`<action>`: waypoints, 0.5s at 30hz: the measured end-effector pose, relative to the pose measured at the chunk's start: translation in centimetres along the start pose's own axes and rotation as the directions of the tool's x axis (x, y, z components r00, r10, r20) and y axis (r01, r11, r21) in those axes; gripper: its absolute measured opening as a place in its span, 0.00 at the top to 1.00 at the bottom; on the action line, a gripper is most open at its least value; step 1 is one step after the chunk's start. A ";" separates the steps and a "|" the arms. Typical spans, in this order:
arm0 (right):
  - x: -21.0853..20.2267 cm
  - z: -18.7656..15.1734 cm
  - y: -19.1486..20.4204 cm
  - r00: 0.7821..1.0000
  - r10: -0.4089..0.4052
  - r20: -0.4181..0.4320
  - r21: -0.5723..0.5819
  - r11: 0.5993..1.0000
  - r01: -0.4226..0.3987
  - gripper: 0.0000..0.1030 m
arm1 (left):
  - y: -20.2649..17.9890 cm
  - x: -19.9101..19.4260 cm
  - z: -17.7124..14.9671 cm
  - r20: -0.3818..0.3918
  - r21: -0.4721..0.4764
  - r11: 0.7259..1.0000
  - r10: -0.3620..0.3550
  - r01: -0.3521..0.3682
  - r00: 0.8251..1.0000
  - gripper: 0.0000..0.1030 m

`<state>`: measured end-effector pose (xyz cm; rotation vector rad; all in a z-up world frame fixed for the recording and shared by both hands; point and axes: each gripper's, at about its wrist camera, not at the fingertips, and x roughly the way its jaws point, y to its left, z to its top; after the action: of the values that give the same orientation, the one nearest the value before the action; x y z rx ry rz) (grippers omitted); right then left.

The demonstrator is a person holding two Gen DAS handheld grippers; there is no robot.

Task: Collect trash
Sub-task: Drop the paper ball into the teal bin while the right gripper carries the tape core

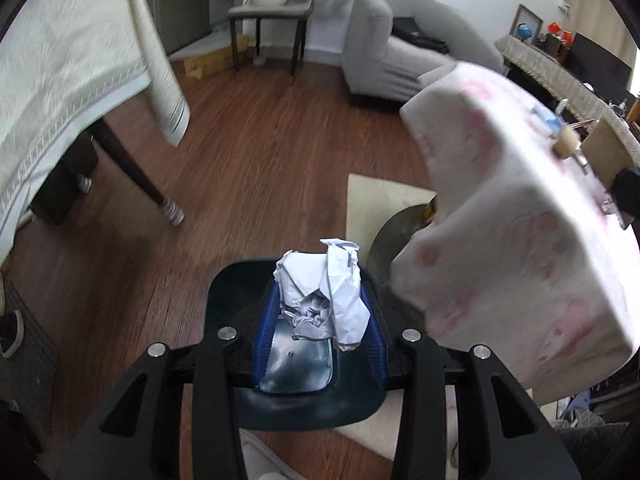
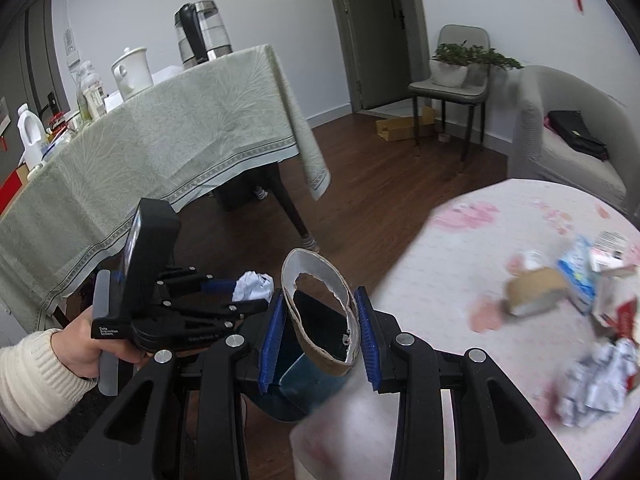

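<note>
With both cameras angled down at the floor, the left gripper (image 1: 320, 316) has its blue ribbed fingers (image 1: 266, 332) pinched on a crumpled ball of white paper (image 1: 322, 300). The same ball (image 2: 253, 286) shows in the right wrist view, sticking out past the left gripper's fingertips. Directly under it sits a dark rounded-rectangular bin (image 1: 228, 292) on the brown wood-plank floor (image 1: 248, 160).

Right gripper (image 2: 320, 328) holds a flattened brown cardboard ring with a white inner face (image 2: 316, 312), a spent tape core by the look of it, standing upright between its blue fingers (image 2: 272, 336). Right pad touches the ring; whether the left pad also makes contact is hard to tell from this angle. Dark bin interior (image 2: 316, 328) is visible through the ring.

A person's hand in a cream knit sleeve (image 2: 80, 344) grips the left gripper's handle.

More trash lies well apart on the round table with the white-and-pink patterned cloth (image 2: 460, 260): a brown tape roll (image 2: 532, 284), a blue-and-white carton (image 2: 580, 276), a second crumpled white paper wad (image 2: 600, 380). All of it is motion-blurred.

Background: a table draped in a pale green cloth (image 2: 160, 140), an electric glass kettle (image 2: 202, 32), a grey sofa (image 1: 384, 36).
</note>
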<state>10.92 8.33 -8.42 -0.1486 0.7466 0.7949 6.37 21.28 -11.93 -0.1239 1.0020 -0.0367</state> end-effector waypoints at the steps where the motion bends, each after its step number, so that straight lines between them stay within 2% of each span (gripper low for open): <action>1: 0.7 0.2 0.4 1.000 0.002 -0.007 -0.004 1.000 -0.002 0.66 | 0.7 0.3 -0.3 -0.018 -0.007 1.000 0.004 -0.004 1.000 0.59; 11: 6.1 1.3 3.1 0.997 0.029 -0.071 0.006 1.000 -0.029 0.66 | 3.4 1.5 -1.4 -0.095 -0.007 1.000 -0.006 0.005 0.995 0.56; 15: 8.0 1.4 3.5 0.995 0.027 -0.098 0.036 0.999 -0.024 0.66 | 3.9 1.5 -2.0 -0.106 -0.002 1.000 -0.014 0.014 0.994 0.48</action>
<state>12.99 16.05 -12.08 -0.1477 0.8562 0.8025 5.40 24.88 -14.69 -0.1310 1.1070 -0.0564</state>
